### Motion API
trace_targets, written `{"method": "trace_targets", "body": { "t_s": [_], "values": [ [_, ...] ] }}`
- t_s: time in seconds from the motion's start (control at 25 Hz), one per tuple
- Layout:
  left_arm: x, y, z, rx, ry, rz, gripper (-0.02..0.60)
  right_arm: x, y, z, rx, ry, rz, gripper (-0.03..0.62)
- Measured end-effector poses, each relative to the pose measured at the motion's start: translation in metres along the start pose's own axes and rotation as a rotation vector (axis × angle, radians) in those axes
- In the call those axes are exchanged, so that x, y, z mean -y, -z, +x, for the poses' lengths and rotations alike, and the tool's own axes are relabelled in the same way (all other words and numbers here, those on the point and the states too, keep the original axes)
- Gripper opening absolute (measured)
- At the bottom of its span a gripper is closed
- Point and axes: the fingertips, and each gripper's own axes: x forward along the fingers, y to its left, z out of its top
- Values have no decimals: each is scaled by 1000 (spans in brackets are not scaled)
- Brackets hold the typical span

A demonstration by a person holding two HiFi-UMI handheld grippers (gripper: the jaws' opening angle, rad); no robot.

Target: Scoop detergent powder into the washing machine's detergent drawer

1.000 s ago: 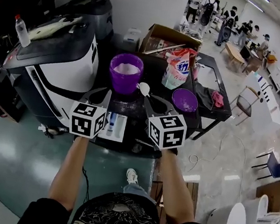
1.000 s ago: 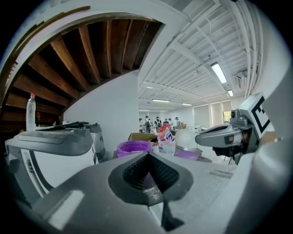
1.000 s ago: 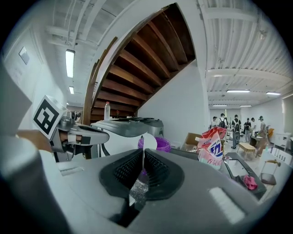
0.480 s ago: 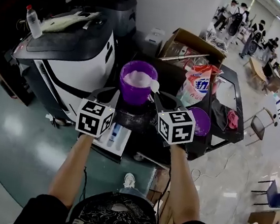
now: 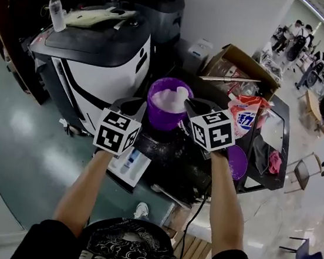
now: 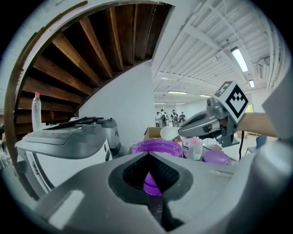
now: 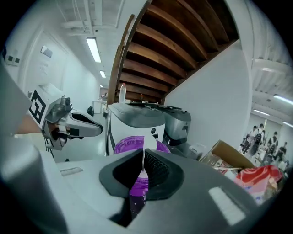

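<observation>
A purple bucket (image 5: 162, 115) of white detergent powder (image 5: 167, 99) stands on the dark table. My right gripper (image 5: 188, 104) is shut on the handle of a white spoon (image 5: 182, 92), whose bowl hangs over the bucket's right rim. The thin handle (image 7: 144, 161) shows between the jaws in the right gripper view. Just left of the bucket, my left gripper (image 5: 135, 105) is shut with nothing in it. Below it, the white detergent drawer (image 5: 128, 164) stands pulled out of the washing machine (image 5: 93, 63). From the left gripper view, the spoon (image 6: 168, 133) sits above the bucket (image 6: 155, 147).
A detergent bag (image 5: 244, 116) and an open cardboard box (image 5: 242, 62) stand right of the bucket; a purple lid (image 5: 237, 163) lies by a pink cloth (image 5: 275, 162). A bottle (image 5: 57, 12) stands on the washer's lid. People stand far back right.
Both grippers have moved forward to the bucket. The spoon has gone from beside the bucket's right side to over its rim. The head view has swung to the left.
</observation>
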Motion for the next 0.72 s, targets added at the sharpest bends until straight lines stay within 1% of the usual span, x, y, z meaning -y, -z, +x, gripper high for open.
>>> {"method": "trace_targets", "body": {
  "t_s": [0.08,0.24,0.4,0.6,0.72],
  "values": [
    [0,0,5,-5,-13,3,2,3,-2,12,-34,-52,-40,37],
    [-9,2,8,-10,-51,-7,2,3,-7,34,-95,-163,-85,37],
    [-18,4,11,-8,-88,-18,2,-6,-9,53,-180,-245,-183,37],
    [-24,3,15,-2,-114,-36,2,-14,-3,78,-270,-309,-259,37],
    [-27,6,16,-1,-130,-51,2,-19,2,88,-331,-339,-285,37]
  ]
}}
